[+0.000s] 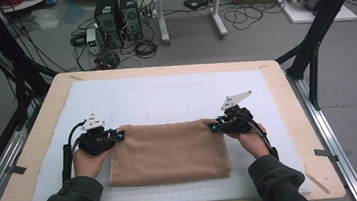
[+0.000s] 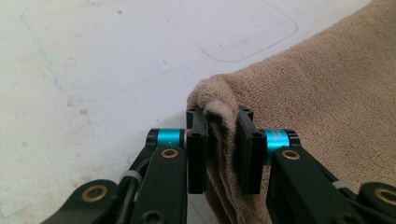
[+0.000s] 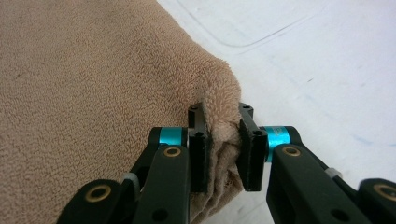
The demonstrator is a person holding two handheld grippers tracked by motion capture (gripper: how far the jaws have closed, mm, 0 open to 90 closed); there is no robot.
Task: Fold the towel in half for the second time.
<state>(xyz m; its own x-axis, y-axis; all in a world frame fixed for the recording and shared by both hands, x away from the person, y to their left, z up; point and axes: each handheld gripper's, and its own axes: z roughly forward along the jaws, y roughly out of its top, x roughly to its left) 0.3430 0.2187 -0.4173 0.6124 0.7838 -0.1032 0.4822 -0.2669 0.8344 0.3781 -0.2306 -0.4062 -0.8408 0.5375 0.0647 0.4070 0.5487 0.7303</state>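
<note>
A tan folded towel (image 1: 169, 151) lies on the white mat (image 1: 166, 97) near the table's front. My left gripper (image 1: 119, 135) is shut on the towel's far left corner; in the left gripper view the bunched towel (image 2: 327, 93) edge is pinched between the black pads (image 2: 196, 154) of the left gripper (image 2: 223, 149). At the far right corner my right gripper (image 1: 213, 126) is shut on the cloth too. The right gripper view shows the towel (image 3: 93, 79) corner squeezed inside the right gripper (image 3: 223, 149), with layered folds hanging below.
The mat covers most of a light wooden table (image 1: 294, 118). Faint pen outlines mark the mat (image 2: 116, 60) beyond the towel. Behind the table, on the floor, stand computer towers (image 1: 117, 19), cables and cardboard boxes. Black frame legs (image 1: 319, 25) rise at both sides.
</note>
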